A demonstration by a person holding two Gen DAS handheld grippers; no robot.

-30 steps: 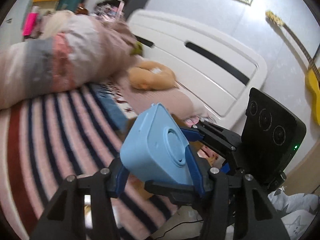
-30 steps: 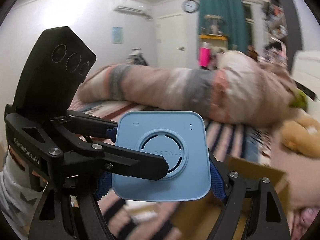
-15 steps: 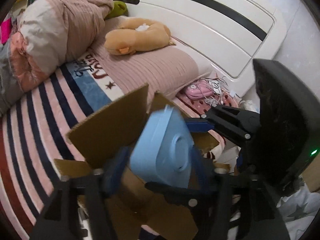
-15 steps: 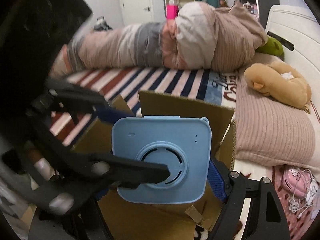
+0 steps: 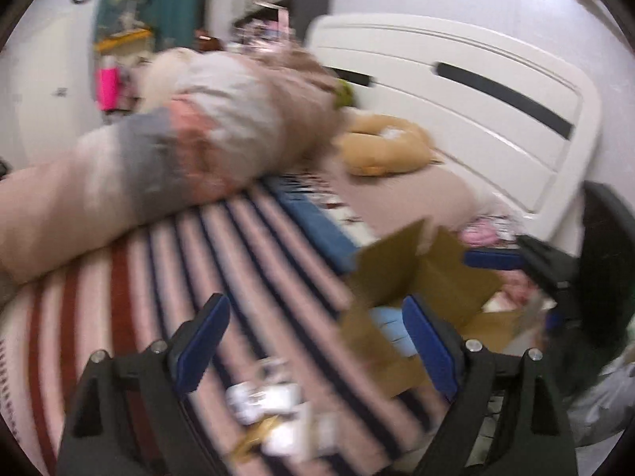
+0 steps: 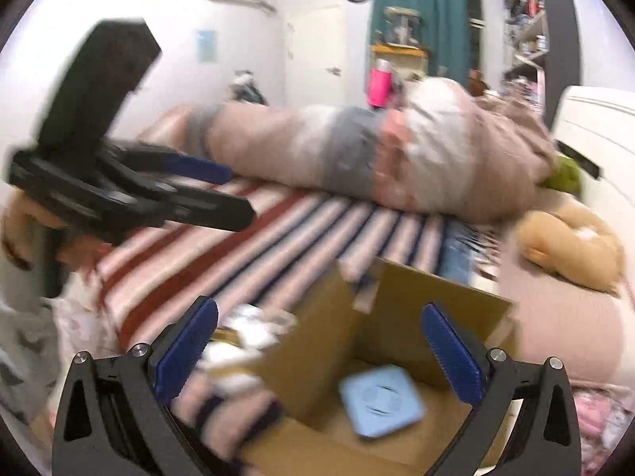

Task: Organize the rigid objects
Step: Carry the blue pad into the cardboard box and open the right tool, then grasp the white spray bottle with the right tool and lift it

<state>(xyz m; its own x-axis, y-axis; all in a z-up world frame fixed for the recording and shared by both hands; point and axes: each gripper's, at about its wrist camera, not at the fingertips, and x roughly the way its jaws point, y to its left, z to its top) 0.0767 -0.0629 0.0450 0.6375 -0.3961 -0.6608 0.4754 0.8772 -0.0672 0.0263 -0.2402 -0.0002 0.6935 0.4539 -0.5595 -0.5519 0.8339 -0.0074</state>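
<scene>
The square pale-blue plastic device (image 6: 381, 404) is lying flat inside the brown cardboard box (image 6: 436, 301), while both grippers, left gripper (image 5: 317, 341) and right gripper (image 6: 323, 351), are hovering above that box, jaws apart and empty, apparently freed for nearby clutter.

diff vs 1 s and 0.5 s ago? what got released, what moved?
Both grippers let go of the blue square device: it was clamped between them, and now lies inside the cardboard box. The left gripper and right gripper are open, empty and pulled back from the box. Unchanged: the box on the striped bedcover, the rolled blanket and the plush toy.
</scene>
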